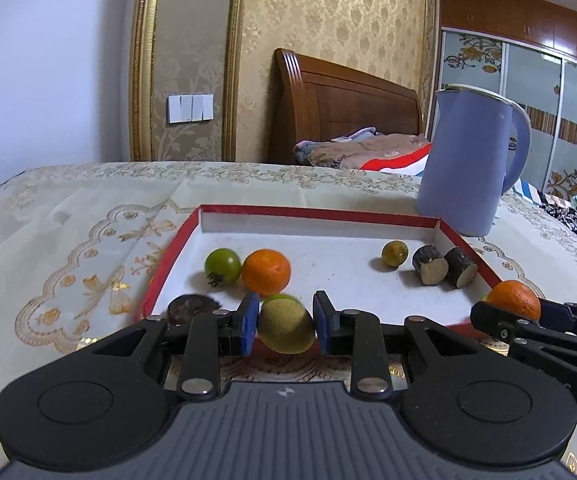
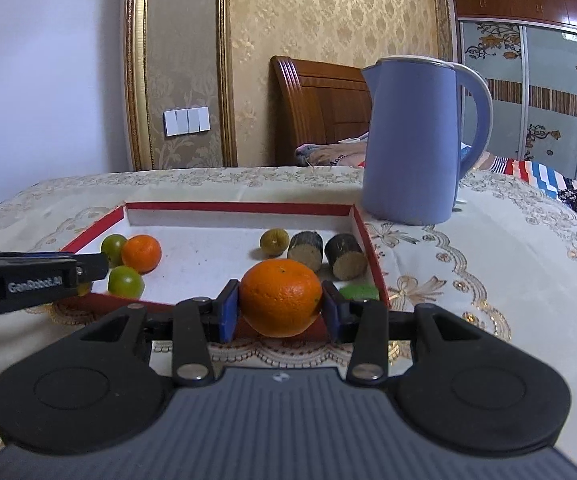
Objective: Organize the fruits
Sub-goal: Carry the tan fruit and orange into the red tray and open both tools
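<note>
My left gripper [image 1: 286,306] is shut on a yellow-green fruit [image 1: 286,326], held over the front rim of the red-edged white tray [image 1: 320,214]. My right gripper [image 2: 280,292] is shut on an orange [image 2: 282,298] at the tray's [image 2: 240,207] near right corner. Inside the tray lie a green fruit [image 1: 222,266], an orange [image 1: 266,272], a small olive fruit [image 1: 394,253] and two dark cane pieces [image 1: 430,266]. The right wrist view shows the left gripper [image 2: 96,270] at the left, with a green fruit [image 2: 125,282] at its tip. A lime-green fruit [image 2: 358,292] peeks out behind my right pad.
A blue kettle [image 1: 464,160] stands just behind the tray's far right corner on the embroidered cream cloth [image 1: 68,240]. A dark round thing [image 1: 192,308] sits at the tray's front left corner. A bed with a wooden headboard [image 1: 340,108] and a wardrobe lie beyond.
</note>
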The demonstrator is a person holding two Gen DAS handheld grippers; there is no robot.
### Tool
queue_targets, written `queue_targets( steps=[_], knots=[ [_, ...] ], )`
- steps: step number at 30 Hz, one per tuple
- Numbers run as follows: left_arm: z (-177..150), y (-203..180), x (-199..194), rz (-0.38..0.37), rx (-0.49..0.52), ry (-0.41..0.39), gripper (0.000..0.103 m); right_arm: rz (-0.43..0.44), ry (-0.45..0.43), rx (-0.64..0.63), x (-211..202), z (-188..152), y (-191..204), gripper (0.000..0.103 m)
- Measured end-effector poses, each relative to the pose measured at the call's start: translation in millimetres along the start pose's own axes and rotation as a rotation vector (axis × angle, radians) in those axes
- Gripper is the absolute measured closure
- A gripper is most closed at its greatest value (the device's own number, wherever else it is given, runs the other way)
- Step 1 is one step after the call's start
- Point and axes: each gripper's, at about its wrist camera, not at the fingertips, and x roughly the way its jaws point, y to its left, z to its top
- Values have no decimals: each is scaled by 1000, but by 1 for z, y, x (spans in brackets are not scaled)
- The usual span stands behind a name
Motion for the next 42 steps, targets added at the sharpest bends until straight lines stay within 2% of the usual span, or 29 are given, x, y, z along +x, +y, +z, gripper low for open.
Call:
queue_targets(
  steps=[6,18,30,34,37,42],
  knots=[
    [11,-8,17,12,-2,3,74,-28,7,-9,20,15,2,62],
    [16,-14,54,59,31,37,74,-38,141,64,72,21,-9,62],
    [19,-26,69,68,46,38,74,-95,169,76,93,23,-12,62],
    [23,-30,78,31,25,46,74,-114,169,73,95,23,-14,62],
    [23,-34,84,33,45,50,74,-123,173,79,98,23,-16,62],
    [22,-27,87,32,13,65,74,-139,173,75,103,23,-17,62]
  ],
)
